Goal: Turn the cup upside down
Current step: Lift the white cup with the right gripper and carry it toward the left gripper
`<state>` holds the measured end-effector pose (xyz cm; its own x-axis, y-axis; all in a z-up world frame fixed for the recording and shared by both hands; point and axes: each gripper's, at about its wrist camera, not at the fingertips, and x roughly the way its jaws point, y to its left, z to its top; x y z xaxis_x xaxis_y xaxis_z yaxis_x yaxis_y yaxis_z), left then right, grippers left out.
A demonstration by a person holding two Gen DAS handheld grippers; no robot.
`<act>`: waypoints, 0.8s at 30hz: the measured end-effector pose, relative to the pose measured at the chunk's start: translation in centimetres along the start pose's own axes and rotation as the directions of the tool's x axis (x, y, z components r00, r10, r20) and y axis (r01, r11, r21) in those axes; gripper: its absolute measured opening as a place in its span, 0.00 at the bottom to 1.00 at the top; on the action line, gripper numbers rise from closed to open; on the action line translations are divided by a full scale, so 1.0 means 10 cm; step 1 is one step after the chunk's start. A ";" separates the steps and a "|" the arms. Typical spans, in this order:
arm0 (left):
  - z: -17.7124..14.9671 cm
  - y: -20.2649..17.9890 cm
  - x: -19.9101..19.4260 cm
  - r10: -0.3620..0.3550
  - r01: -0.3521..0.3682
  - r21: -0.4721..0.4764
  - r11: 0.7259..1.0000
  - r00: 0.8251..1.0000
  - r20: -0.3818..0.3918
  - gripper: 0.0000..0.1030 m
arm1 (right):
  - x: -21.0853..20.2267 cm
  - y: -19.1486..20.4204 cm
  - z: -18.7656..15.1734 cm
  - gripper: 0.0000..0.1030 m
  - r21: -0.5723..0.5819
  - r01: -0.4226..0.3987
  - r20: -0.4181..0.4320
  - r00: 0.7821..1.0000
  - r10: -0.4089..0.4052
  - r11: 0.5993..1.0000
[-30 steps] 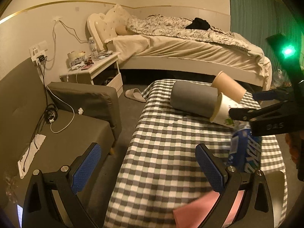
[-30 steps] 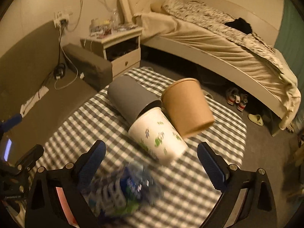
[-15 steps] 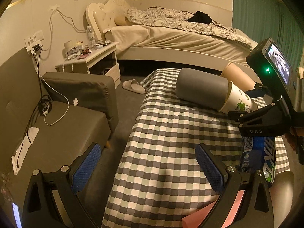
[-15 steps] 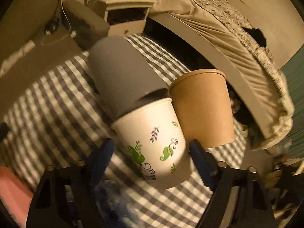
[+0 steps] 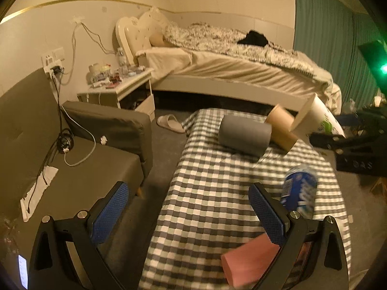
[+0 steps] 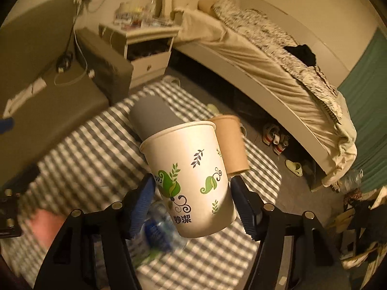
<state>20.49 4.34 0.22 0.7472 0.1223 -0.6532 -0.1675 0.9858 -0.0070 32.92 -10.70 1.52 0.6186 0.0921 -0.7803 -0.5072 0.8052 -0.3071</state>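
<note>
The right gripper [image 6: 191, 203] pinches the white paper cup [image 6: 191, 176] in the air, the left gripper [image 5: 188, 212] spread idle; squeeze harder and it may crumple or slip mid-turn.

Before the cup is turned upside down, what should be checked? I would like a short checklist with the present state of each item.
1. Right gripper shut on the white cup: ok.
2. Cup lifted off the checked cloth: ok.
3. Cup clear of the brown cup and grey cylinder: cannot tell.
4. Cup empty: cannot tell, inside hidden.
5. Landing spot free of the blue bottle: not ok, the bottle lies below the cup.
6. Left gripper open, out of the way: ok.
</note>
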 end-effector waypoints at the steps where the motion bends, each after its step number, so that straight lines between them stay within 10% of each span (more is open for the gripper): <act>1: 0.01 0.01 -0.08 0.000 0.000 -0.002 1.000 1.000 0.010 0.99 | -0.12 0.02 -0.02 0.62 0.016 -0.006 0.006 1.000 0.006 1.000; 14: -0.42 0.33 -1.11 0.008 -0.009 0.004 1.000 0.993 0.115 0.99 | -1.58 0.84 -0.90 0.62 0.242 -0.086 0.016 0.996 0.084 0.966; 24: -1.06 0.39 -1.19 0.049 -0.051 0.029 0.998 0.997 0.066 0.99 | -1.33 1.36 -1.76 0.62 0.495 -0.046 -0.098 0.989 0.109 0.868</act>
<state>4.11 5.55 -0.08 0.7789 0.1775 -0.6015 -0.1866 0.9813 0.0479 7.23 -11.24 -1.82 0.4983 0.1213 -0.8585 -0.1716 0.9844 0.0395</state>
